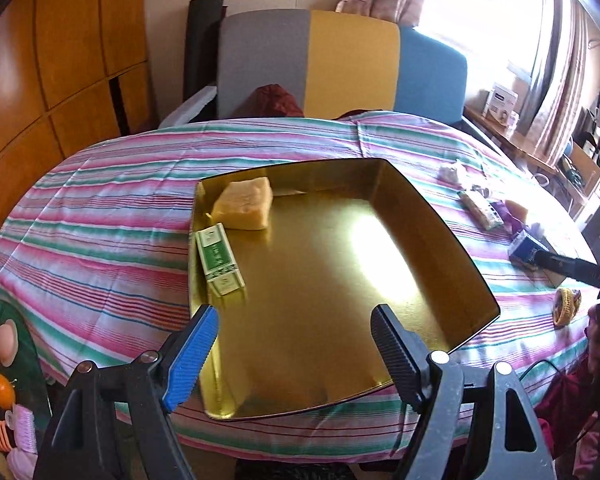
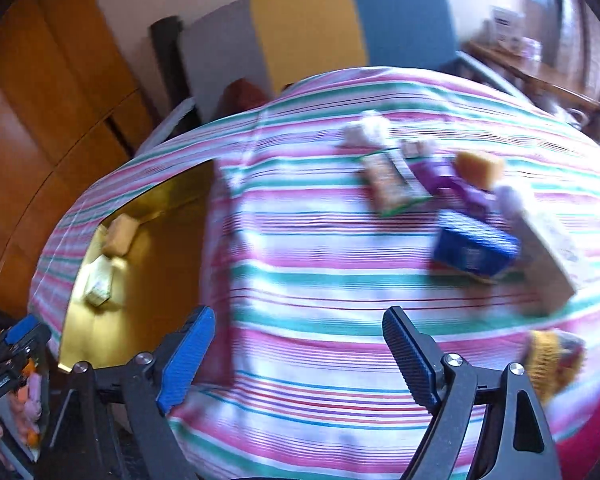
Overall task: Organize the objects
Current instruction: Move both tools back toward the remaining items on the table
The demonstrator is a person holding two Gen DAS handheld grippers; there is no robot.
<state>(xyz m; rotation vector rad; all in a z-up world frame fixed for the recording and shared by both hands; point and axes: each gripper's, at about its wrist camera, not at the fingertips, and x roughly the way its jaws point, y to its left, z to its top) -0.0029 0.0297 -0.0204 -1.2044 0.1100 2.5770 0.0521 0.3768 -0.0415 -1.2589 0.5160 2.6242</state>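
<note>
While both tools hang empty above the table, the left hand-held gripper (image 1: 294,344) has its jaws spread wide over the near edge of one gold tray (image 1: 432,216), and the right hand-held gripper (image 2: 298,346) is spread the same way over bare cloth. Two things lie in the tray's far left corner: one yellow sponge (image 1: 244,204) and one green-and-white box (image 1: 219,258), just beside each other. Right of the tray, loose on the cloth, lie one blue box (image 2: 476,248), one snack bar (image 2: 392,184), one purple packet (image 2: 460,190), a second yellow sponge (image 2: 478,168) and one yellow knitted piece (image 2: 548,356); motion blur hides finer detail. A pink, green and white striped tablecloth (image 1: 100,208) covers the table. Behind stand a grey, yellow and blue chair (image 1: 340,60), wooden cabinets (image 1: 40,60) and a bright curtained window (image 1: 480,8).
</note>
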